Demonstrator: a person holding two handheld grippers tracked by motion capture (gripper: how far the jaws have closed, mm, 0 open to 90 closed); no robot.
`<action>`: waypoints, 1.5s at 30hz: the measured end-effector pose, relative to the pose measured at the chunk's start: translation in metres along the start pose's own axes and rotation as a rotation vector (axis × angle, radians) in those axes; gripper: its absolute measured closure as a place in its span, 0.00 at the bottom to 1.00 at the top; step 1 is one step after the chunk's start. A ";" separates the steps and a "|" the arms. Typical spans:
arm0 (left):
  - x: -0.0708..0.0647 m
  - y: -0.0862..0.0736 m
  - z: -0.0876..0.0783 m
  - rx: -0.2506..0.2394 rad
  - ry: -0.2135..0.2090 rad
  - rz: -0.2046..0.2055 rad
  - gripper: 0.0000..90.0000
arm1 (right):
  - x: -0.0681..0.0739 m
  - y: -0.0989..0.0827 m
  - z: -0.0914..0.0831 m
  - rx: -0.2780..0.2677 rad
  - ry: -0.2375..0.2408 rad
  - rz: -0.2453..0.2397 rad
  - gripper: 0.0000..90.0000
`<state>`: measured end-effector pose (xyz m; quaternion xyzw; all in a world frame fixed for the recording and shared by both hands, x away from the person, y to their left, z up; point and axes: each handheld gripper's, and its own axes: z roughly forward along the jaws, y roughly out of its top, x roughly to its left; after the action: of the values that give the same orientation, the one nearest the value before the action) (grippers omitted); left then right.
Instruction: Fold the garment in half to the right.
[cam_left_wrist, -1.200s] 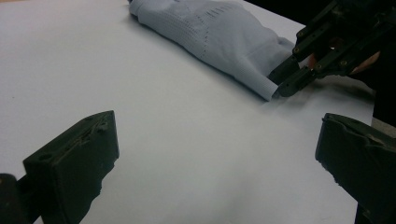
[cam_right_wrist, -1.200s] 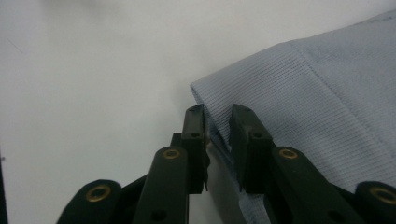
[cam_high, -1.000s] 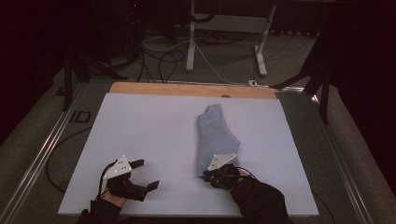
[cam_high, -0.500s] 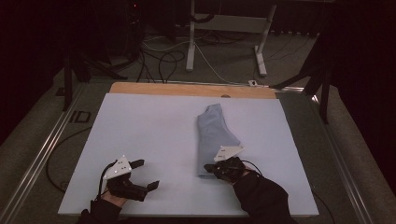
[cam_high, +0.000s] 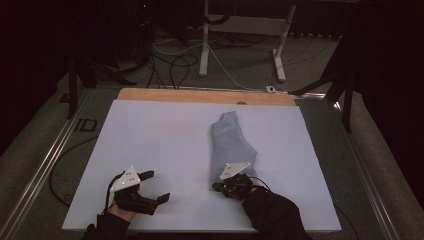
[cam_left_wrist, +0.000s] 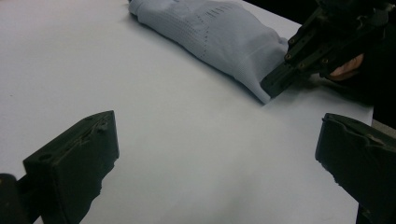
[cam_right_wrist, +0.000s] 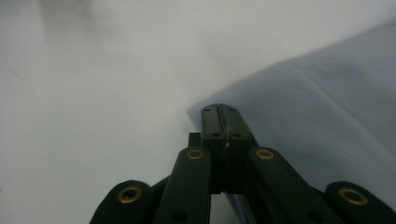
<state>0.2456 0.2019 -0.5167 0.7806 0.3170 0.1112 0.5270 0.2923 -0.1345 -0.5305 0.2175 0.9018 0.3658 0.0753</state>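
Right gripper pinches the sock's near corner, fingers just clamped.
Pinched edge hidden between them; left gripper gapes wide, well left of the sock.

Bare white board lies open left of the sock, the sole obstacle.

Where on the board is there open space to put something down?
The board's whole left half, from the sock to its left edge, is bare beyond the open left gripper. A narrower strip lies right of the sock. Crowded: near edge, where the right gripper pinches the sock's corner.
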 end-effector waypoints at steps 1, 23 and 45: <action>0.000 0.000 0.000 -0.001 0.001 0.000 0.00 | 0.002 0.001 0.001 0.009 -0.010 -0.009 1.00; 0.003 0.006 -0.011 -0.026 -0.004 0.007 0.00 | -0.027 0.018 -0.052 -0.130 -0.041 0.052 0.80; 0.009 0.009 -0.026 -0.023 -0.034 0.030 0.00 | -0.039 0.008 -0.072 -0.258 0.025 0.097 0.10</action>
<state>0.2430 0.2249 -0.4992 0.7810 0.2949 0.1093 0.5396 0.3084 -0.1920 -0.4744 0.2448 0.8366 0.4845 0.0734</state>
